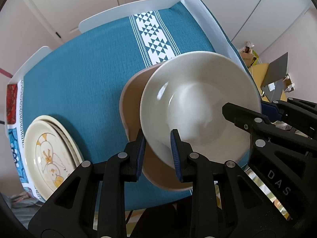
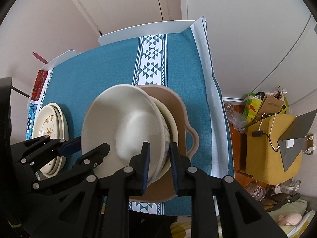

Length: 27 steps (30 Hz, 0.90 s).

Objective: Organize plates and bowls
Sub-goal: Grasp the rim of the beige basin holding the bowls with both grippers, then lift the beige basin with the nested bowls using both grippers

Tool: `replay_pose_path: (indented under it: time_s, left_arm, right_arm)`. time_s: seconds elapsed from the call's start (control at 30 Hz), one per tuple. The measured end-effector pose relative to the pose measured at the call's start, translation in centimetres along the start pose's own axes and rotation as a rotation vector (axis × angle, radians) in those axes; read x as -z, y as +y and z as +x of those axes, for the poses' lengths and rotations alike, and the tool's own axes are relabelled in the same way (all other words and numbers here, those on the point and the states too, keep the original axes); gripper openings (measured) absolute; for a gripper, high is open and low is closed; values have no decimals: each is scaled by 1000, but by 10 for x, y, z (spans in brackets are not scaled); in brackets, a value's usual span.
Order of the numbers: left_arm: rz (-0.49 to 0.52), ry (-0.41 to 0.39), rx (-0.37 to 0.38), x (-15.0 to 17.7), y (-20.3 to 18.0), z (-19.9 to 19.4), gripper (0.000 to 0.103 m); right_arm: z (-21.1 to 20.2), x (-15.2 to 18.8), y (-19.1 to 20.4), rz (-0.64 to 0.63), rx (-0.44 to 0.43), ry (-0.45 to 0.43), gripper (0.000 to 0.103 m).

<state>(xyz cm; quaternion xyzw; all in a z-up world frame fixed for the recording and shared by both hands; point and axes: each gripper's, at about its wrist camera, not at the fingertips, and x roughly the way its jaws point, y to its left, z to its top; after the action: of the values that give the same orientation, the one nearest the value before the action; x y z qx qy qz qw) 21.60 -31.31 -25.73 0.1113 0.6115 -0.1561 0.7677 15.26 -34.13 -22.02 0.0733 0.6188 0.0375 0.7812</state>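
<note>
Both grippers — left gripper [image 1: 158,152], right gripper [image 2: 158,164] — clamp opposite rims of the white bowl [image 1: 198,107] above the brown dish [image 2: 174,107]; glazed, slippery, breakable — hold it by the rim.

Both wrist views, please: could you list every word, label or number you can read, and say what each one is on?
"DAS": raised letters on the black body of the right gripper, seen in the left wrist view.
Brown paper bag on the floor to the right: it carries print, too small and turned to read.
The plates, white bowl and tablecloth show only pictures and patterns, no words.
</note>
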Motion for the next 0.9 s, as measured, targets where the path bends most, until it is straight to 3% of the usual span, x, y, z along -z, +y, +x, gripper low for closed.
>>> replay_pose_path:
  time_s: [0.33,0.57,0.6,0.67,0.7,0.73,0.8,0.9]
  left_arm:
    - [-10,0,27,-3,4,-8,23]
    - [-71,-196,100,-2,38,-85,23]
    - [-80,-232,92,0,44,-97,24]
    - [-74,-268,50,4,51,-109,39]
    - [-64,-280,23,6,53,-111,78]
    - [-54,-299,-9,9,55,-113,102]
    - [-23,-342,-57,18,55,-114,103]
    - [35,-262,-87,21,52,-97,103]
  right_arm:
    - [-2,0,-7,23,-35,7,19]
    - [-66,1,-30,26,-170,-147,19]
    - [-74,3,-33,17,-180,-168,25]
    - [-88,6,-37,-5,-186,-209,60]
    - [-96,9,-39,-21,-178,-233,92]
    - [-99,12,-40,-31,-172,-246,99]
    - [-102,17,-43,-57,-155,-252,99]
    - [-89,21,-42,-116,-80,-169,99]
